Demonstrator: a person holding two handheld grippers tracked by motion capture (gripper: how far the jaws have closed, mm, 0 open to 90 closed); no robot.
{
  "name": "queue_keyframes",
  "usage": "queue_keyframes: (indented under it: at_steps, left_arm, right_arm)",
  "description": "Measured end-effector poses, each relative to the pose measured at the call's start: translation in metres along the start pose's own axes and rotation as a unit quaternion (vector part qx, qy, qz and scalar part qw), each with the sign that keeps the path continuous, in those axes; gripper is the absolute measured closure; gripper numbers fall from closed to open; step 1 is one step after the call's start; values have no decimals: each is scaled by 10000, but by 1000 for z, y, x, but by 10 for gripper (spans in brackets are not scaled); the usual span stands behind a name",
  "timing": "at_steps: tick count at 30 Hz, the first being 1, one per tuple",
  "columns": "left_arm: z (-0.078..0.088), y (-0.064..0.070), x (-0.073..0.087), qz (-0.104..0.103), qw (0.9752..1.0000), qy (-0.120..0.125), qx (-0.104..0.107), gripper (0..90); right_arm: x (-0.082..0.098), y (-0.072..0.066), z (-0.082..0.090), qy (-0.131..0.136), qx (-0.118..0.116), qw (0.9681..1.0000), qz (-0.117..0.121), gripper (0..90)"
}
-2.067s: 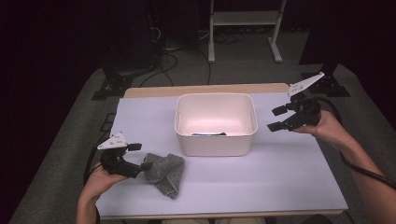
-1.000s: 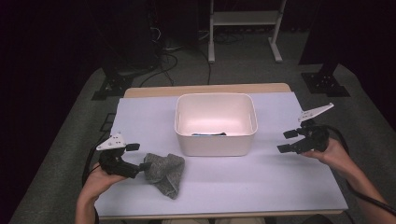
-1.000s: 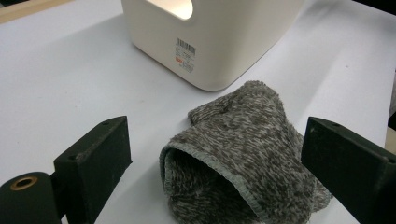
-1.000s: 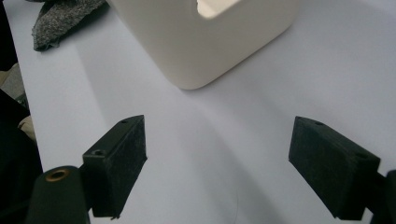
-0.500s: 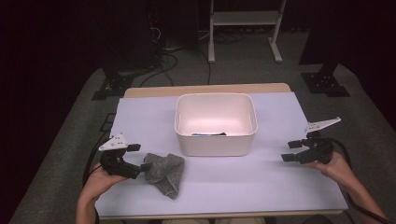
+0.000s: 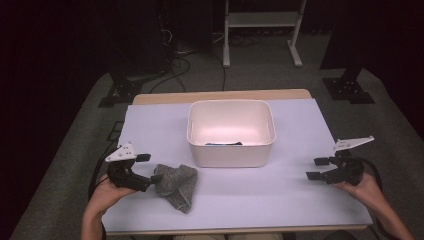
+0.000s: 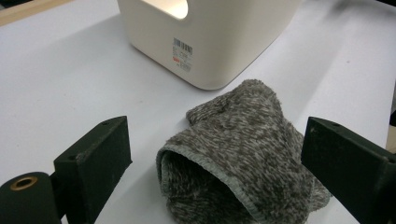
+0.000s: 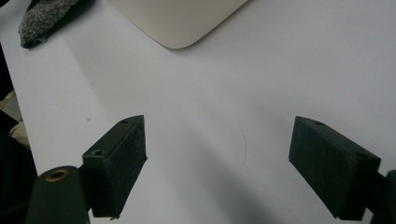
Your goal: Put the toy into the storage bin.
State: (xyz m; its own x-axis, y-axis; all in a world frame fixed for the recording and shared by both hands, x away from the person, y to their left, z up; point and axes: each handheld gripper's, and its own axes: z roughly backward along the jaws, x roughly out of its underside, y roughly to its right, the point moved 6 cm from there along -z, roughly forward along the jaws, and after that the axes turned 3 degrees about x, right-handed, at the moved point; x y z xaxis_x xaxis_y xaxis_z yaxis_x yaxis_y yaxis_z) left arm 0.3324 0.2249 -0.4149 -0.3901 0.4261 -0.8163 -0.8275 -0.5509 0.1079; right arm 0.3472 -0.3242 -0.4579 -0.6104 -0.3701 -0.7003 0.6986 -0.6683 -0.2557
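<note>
Landmark: white bin (image 6: 231,132), standing mid-table.
Grey sock (image 6: 176,185): crumpled on the table (image 6: 280,195), just off the bin's near left corner, cuff opening towards the left gripper.
Left gripper (image 6: 150,170): left of the bin, jaws spread wide either side of the sock's cuff end, not pinching it.
Right gripper (image 6: 316,168): right of the bin, well apart from the sock, jaws spread over bare tabletop.
Inside the bin: a dark item (image 6: 223,144), too small to identify.

Bare white bench (image 6: 280,190) lies open between the crumpled grey fuzzy cloth (image 6: 176,184) and the right claw (image 6: 318,169); the cream plastic bin (image 6: 231,131) blocks the centre
</note>
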Motion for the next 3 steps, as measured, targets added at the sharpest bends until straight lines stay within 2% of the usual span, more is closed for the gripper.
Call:
queue_keyframes:
  at_steps: [3]
  left_arm:
    - [0, 0, 0, -21, 10000, -28, -6, 74]
  right_arm:
    - [0, -3, 0, 140, 40, 9999, 22, 170]
